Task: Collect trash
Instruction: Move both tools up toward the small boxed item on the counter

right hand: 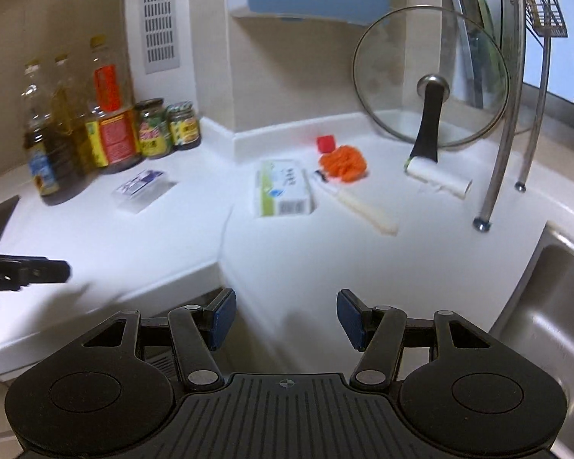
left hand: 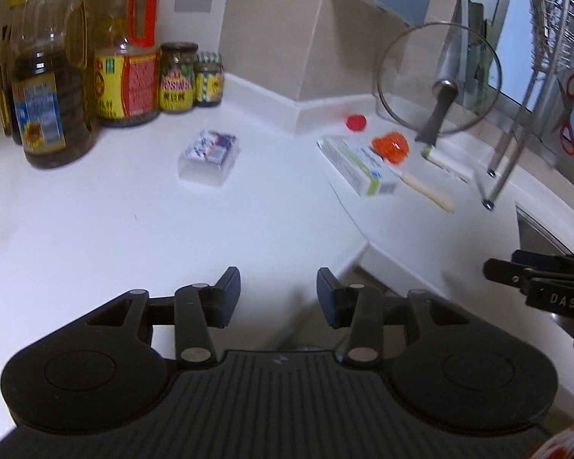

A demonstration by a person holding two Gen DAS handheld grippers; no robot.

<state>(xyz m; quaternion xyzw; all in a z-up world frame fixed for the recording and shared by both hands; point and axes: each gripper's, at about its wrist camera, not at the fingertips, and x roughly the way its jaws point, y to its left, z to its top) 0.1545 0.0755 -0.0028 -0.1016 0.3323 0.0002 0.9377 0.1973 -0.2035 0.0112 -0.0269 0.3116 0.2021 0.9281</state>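
Both your left claw (left hand: 278,294) and right claw (right hand: 286,319) gape wide, empty. On the glossy white worktop (right hand: 306,260), a cardboard box (right hand: 283,188) lies beside crumpled orange netting (right hand: 343,163), near the back edge.

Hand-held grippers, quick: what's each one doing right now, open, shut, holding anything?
Left hand-held gripper: open, holding nothing, above the white counter.
Right hand-held gripper: open, holding nothing.

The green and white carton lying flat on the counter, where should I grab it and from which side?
Take the green and white carton across its two long side faces, with the right hand-held gripper coming from the front, over its near short end. It lies flat, lengthwise away from the gripper. Its left side is clear; a white-handled tool lies close on its right.
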